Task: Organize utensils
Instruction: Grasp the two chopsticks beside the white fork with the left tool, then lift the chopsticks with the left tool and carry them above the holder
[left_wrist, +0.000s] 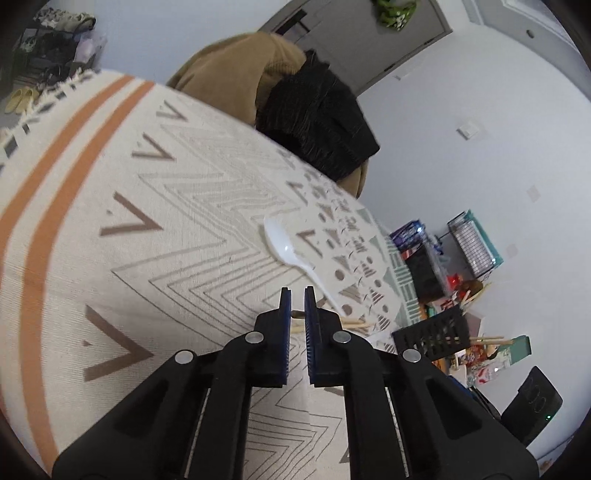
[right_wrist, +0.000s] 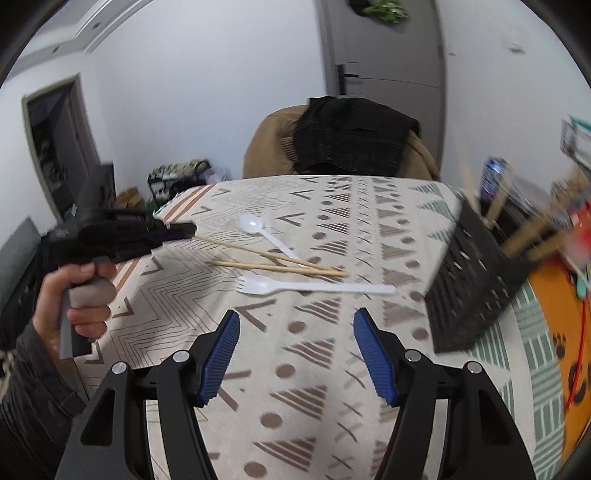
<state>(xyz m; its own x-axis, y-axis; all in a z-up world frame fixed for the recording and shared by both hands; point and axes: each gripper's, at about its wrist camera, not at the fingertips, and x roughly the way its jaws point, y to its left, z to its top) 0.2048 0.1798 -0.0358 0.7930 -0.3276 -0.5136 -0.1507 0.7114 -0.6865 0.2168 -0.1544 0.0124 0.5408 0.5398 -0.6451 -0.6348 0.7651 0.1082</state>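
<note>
The table (right_wrist: 369, 406), covered by a patterned cloth, carries everything here, and behind its far edge stands a chair draped with a tan and a black garment (right_wrist: 354, 144). At the table's right edge sits a black perforated basket (right_wrist: 472, 288) with wooden sticks already standing in it, which is probably where the loose pieces are meant to go. In the middle of the cloth lie the utensils: a white plastic fork (right_wrist: 310, 286) nearest the right claw, two wooden chopsticks (right_wrist: 280, 264) that cross each other just behind it, and a white plastic spoon (right_wrist: 266, 232) whose handle runs under them.

The left claw (left_wrist: 297, 314), held by a hand (right_wrist: 77, 295) on its grey grip, is clenched on the near end of one chopstick, a thin wooden tip showing between its blue pads (left_wrist: 312, 321). It takes the stick at the end, likely so the rest can slide free of the pile. The right claw (right_wrist: 295, 354) hangs released above bare cloth, jaws wide, facing the fork, seemingly lined up to take it next.
</note>
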